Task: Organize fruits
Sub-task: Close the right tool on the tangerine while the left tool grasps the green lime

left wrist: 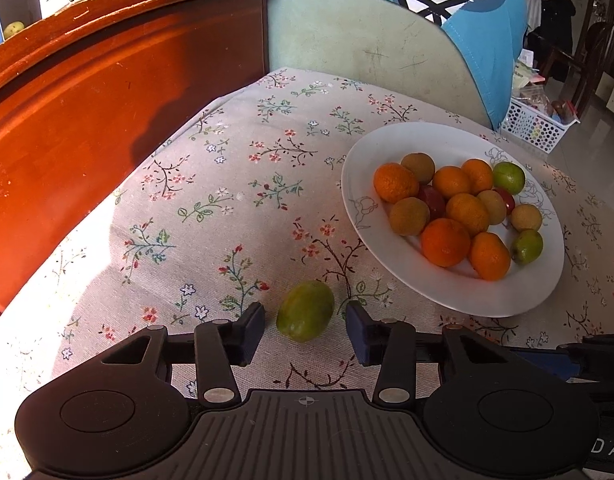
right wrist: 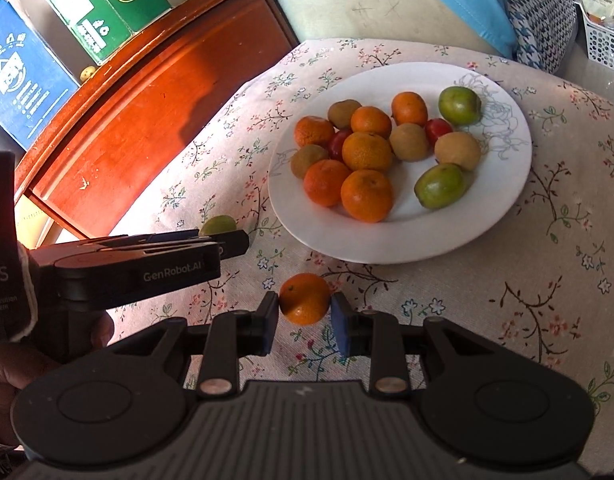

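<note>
We have the left gripper (left wrist: 305,322) low over the flowered tablecloth (left wrist: 227,184), its fingers (left wrist: 251,330) at a middling spread on either side of a loose green fruit (left wrist: 305,311) that lies on the cloth; a sliver of cloth shows on each side, so the pads are not pressing on it. From that fruit, the white plate (left wrist: 387,276) sits at about two o'clock, near but apart, and it carries a heap of oranges, brownish round fruits, two green ones and a couple of red ones.

In the right wrist view we see the right gripper (right wrist: 305,312) drawn narrow, its pads clamped against both sides of a small orange (right wrist: 305,298). That orange is off the plate, just past the rim at roughly seven o'clock from the plate's middle. The left gripper comes in from nine o'clock in this view, a hand (right wrist: 11,368) behind it, and the green fruit peeks over its top edge. A red-brown wooden cabinet (right wrist: 155,120) stands at ten o'clock beside the table
</note>
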`<state>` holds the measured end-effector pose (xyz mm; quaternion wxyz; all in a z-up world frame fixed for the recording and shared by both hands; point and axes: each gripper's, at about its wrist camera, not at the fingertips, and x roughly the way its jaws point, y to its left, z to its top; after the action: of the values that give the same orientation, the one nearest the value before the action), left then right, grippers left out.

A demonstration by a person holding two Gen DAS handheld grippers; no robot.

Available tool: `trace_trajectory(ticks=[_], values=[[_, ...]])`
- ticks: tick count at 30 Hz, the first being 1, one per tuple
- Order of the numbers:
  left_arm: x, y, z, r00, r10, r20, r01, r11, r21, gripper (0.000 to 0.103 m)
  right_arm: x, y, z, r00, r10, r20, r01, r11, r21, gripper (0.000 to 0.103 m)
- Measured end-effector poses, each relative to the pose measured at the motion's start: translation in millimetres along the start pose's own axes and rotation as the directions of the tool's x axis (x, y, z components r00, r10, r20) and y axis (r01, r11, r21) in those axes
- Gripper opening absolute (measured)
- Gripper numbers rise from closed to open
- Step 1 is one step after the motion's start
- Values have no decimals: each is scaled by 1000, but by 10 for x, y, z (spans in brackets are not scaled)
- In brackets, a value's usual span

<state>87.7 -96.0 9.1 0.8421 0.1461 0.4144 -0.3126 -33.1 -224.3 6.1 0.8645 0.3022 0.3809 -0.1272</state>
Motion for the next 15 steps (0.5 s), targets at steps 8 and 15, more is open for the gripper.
trace_trajectory(ticks=[8,15], values=[[20,-52,4,1000,7,10,-8,1000,28,30,-3,2,-8,1000,0,9,1,1000,-22,30],[-19,-51,-6,1000,5,13,-6,1000,24,27,7,67,-14,1000,-13,16,14,998,-68,29]])
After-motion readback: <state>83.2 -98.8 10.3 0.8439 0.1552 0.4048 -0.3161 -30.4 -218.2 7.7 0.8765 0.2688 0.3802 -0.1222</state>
